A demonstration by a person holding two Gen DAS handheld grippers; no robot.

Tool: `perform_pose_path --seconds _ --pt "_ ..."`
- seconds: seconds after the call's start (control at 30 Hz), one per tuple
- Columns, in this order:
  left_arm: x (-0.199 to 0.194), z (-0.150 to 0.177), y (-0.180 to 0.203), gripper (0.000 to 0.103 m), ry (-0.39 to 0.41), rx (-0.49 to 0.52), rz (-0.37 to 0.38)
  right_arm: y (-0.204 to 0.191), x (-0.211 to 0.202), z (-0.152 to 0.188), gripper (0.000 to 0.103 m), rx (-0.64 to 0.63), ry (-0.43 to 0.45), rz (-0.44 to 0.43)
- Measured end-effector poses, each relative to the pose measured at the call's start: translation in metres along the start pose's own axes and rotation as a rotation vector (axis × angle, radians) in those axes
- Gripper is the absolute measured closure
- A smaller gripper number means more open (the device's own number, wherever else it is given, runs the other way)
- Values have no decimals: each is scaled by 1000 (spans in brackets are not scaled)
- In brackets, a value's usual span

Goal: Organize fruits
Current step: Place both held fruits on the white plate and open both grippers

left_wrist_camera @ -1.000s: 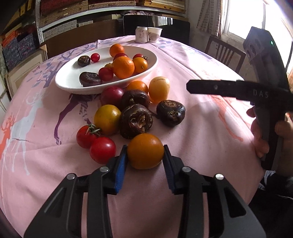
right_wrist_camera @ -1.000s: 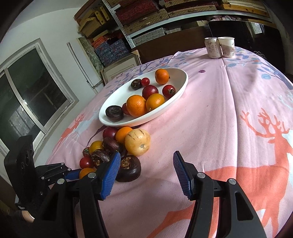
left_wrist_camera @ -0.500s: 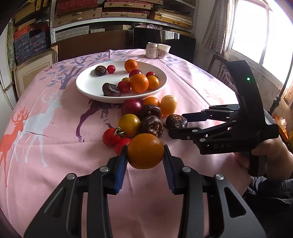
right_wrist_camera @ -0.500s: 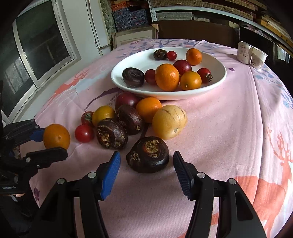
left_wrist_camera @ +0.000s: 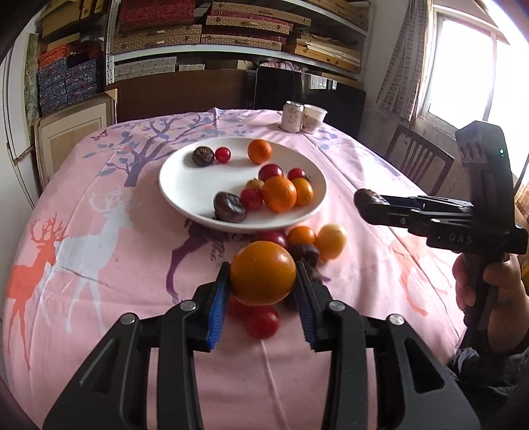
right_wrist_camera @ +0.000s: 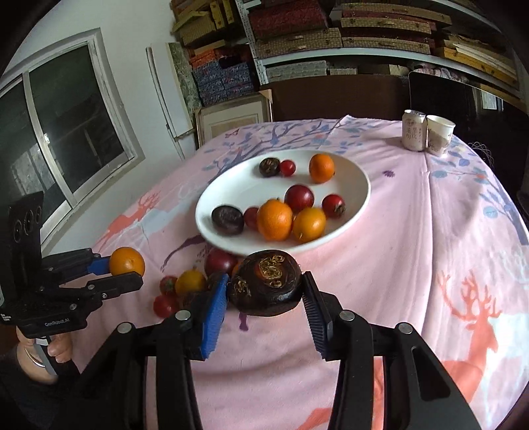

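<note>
My left gripper (left_wrist_camera: 263, 291) is shut on an orange (left_wrist_camera: 263, 273) and holds it above the table; the gripper also shows in the right wrist view (right_wrist_camera: 127, 269). My right gripper (right_wrist_camera: 266, 296) is shut on a dark brown fruit (right_wrist_camera: 266, 281) and holds it in the air; it shows in the left wrist view (left_wrist_camera: 368, 201) too. A white plate (left_wrist_camera: 185, 185) holds oranges, red tomatoes and dark fruits. Loose fruits (left_wrist_camera: 317, 239) lie on the pink cloth in front of the plate, partly hidden by the held orange.
A can (left_wrist_camera: 292, 115) and a paper cup (left_wrist_camera: 314, 118) stand at the table's far edge. A wooden chair (left_wrist_camera: 416, 158) stands at the right. Shelves with boxes (left_wrist_camera: 198, 29) fill the back wall.
Both grippers have risen from the table. The left one lifted the orange. The right one closed on the dark fruit and lifted it off the cloth.
</note>
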State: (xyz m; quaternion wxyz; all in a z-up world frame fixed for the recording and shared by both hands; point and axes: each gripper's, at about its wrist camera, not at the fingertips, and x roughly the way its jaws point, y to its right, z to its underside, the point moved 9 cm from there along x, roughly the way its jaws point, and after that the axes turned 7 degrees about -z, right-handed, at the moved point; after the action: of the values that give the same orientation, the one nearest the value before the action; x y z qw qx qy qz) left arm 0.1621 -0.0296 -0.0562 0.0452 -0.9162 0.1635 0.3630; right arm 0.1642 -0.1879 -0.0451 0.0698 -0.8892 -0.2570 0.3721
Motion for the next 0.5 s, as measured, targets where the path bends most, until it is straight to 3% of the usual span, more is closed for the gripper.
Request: perform_pose_path --seconds 0.2,0.37,0.43,0.47,0.5 --pt "48 -68 -30 66 -5 -55 -31 32 30 -62 58 51 2 46" --pt "97 -95 -43 65 -55 -92 -56 62 69 -91 56 114 -18 73" --pt "110 -96 -48 45 -71 -110 -57 67 80 -96 51 128 -21 63" --pt "112 -96 -51 27 -66 -133 -64 68 82 -98 45 129 -18 76" --pt "110 -96 -54 21 -51 -152 -66 68 82 -99 45 132 -12 77"
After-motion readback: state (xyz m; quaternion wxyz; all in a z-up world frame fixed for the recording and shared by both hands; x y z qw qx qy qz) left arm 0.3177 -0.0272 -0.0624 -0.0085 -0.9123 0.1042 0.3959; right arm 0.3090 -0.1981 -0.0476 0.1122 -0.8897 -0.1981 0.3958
